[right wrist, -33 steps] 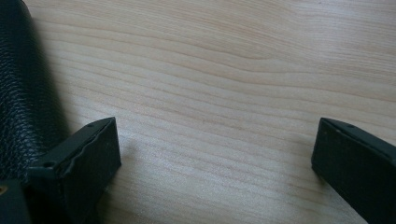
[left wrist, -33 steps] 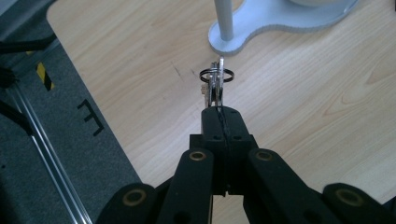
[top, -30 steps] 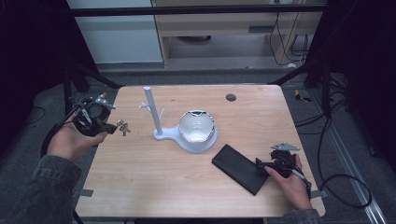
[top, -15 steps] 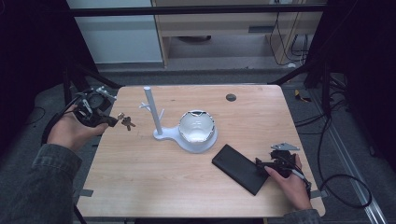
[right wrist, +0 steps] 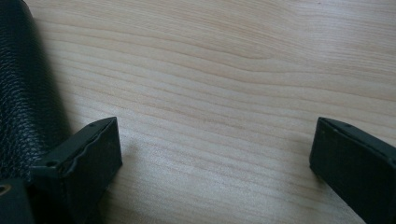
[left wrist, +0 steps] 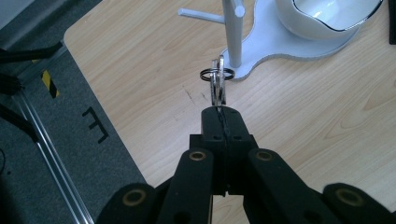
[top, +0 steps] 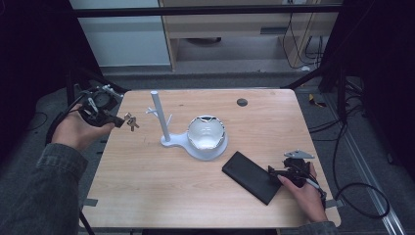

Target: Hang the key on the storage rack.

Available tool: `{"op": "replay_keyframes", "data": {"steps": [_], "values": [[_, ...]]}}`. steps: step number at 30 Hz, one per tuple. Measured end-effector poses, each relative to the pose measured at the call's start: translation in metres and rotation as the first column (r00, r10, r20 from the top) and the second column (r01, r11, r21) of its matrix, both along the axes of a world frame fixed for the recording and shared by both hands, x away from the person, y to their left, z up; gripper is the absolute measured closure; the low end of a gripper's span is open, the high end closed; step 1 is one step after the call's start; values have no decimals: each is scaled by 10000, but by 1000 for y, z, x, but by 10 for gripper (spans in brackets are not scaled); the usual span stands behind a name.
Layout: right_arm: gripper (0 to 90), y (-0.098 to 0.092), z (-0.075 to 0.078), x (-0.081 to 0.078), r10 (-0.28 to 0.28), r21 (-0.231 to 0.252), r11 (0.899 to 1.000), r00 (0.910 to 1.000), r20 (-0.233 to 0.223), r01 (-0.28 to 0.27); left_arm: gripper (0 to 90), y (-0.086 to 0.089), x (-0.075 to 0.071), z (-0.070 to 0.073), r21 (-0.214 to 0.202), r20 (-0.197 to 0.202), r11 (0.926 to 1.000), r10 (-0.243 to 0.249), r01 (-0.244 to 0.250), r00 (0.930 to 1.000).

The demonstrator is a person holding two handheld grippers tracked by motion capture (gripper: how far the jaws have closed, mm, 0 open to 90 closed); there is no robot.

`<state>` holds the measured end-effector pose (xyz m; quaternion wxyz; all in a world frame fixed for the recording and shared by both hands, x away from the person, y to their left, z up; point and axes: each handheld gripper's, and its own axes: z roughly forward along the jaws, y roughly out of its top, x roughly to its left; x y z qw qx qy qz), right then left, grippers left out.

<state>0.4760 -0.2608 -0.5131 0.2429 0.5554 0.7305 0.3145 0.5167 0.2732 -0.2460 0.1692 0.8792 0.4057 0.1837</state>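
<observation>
Keys [left wrist: 217, 84] dangle pinched in the left gripper [left wrist: 221, 112] fingers, above the tabletop [top: 147, 196] at its left edge, near the white stand [top: 164, 122]; bowl [top: 206, 134] interior unclear; right gripper [right wrist: 215, 144] fingers spread beside the black wallet [top: 250, 176]

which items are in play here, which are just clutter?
In play:
- keys, pinched in the shut left tongs
- white stand with pegs and bowl, beside the keys

Lying about:
- black leather wallet, beside the open right tongs
- dark round spot at the table's far edge

Black "FF" marking on the grey floor [left wrist: 95, 126] beside the table [left wrist: 140, 84].
</observation>
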Motion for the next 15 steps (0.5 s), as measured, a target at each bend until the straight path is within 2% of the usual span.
{"op": "replay_keyframes", "data": {"steps": [15], "values": [[42, -2, 0, -5, -131, 82, 9999, 9999, 51, 131, 900, -17, 17, 7, 210, 67, 9993, -310, 308, 9995]]}}
